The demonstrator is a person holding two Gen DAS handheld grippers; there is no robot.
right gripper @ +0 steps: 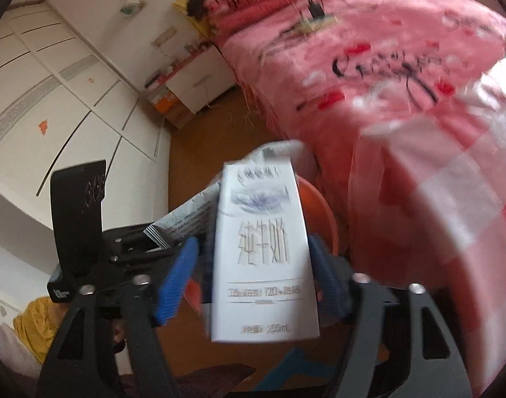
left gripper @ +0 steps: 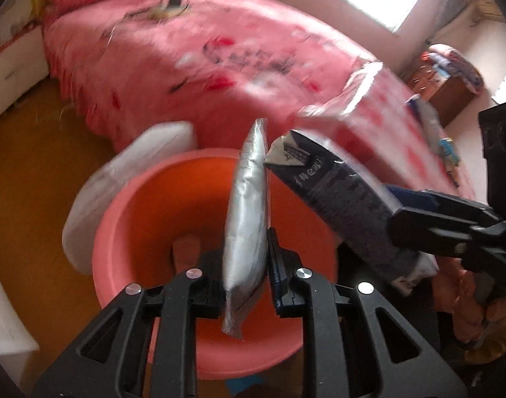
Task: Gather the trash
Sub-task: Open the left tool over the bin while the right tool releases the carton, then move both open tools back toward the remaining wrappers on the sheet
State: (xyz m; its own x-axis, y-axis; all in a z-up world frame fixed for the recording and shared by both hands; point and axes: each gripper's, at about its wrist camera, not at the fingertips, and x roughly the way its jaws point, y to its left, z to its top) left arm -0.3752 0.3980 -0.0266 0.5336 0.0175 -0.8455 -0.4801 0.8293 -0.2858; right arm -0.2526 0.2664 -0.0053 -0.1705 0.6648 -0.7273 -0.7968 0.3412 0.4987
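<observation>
My left gripper [left gripper: 248, 258] is shut on a flat silver foil pouch [left gripper: 248, 219], held upright above a pink plastic basin [left gripper: 127, 232] on the floor. My right gripper [right gripper: 254, 255] is shut on a white milk carton [right gripper: 264, 248]; in the left wrist view the carton [left gripper: 335, 199] looks dark and hangs tilted over the basin's right rim. The left gripper's body [right gripper: 87, 265] and the pouch's edge [right gripper: 183, 222] show at the left of the right wrist view. The basin's rim [right gripper: 322, 209] peeks out behind the carton.
A bed with a pink blanket [left gripper: 199, 59] stands just behind the basin. A white plastic bag [left gripper: 97, 192] lies at the basin's left. A white wardrobe [right gripper: 54, 99] lines the wall. The floor [left gripper: 27, 172] is brown wood.
</observation>
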